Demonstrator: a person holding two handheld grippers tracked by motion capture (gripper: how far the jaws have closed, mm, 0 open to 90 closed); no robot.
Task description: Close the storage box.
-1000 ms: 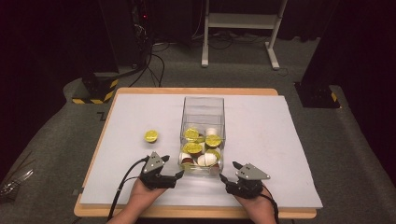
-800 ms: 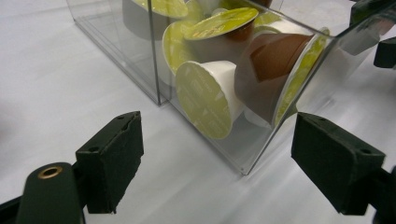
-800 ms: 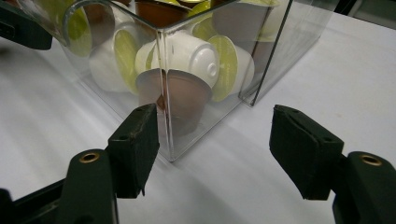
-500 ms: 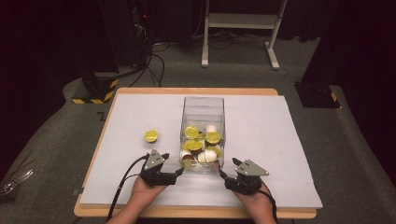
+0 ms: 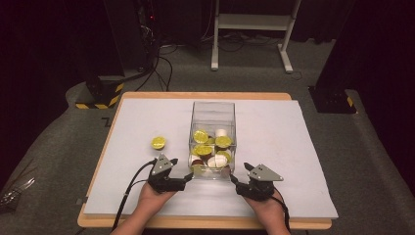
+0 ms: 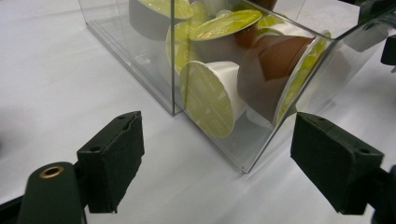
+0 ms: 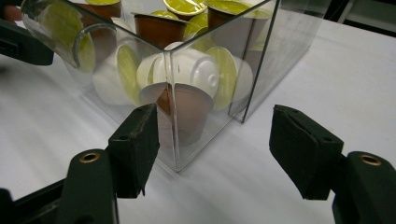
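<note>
The bench (image 5: 313,147), covered in a pale sheet, carries a clear plastic box (image 5: 213,115) standing upright near its middle, long axis running from six toward twelve o'clock. The box holds a heap of coffee capsules (image 5: 211,149) with yellow-green foil lids, some brown-bodied, some white, lying tilted against each other. In the left gripper view a white capsule (image 6: 212,93) and a brown capsule (image 6: 275,70) press their lids toward the near walls of the box. One loose capsule (image 5: 158,142) sits on the bench at about nine o'clock from the box, well apart from it. The left tongs (image 5: 187,177) lie at roughly seven o'clock from the box, just beside its near left corner, held by the left hand (image 5: 155,192); their jaws stand wide, straddling that corner without the pads pressing on it, and hold nothing. The right tongs (image 5: 232,179) lie at about five o'clock, just beside the near right corner, held by the right hand (image 5: 264,205); their jaws also stand wide, one on each side of that corner edge, with visible gaps between pads and plastic, gripping nothing. A black cable (image 5: 128,188) trails from the left tongs toward six o'clock off the bench edge.
</note>
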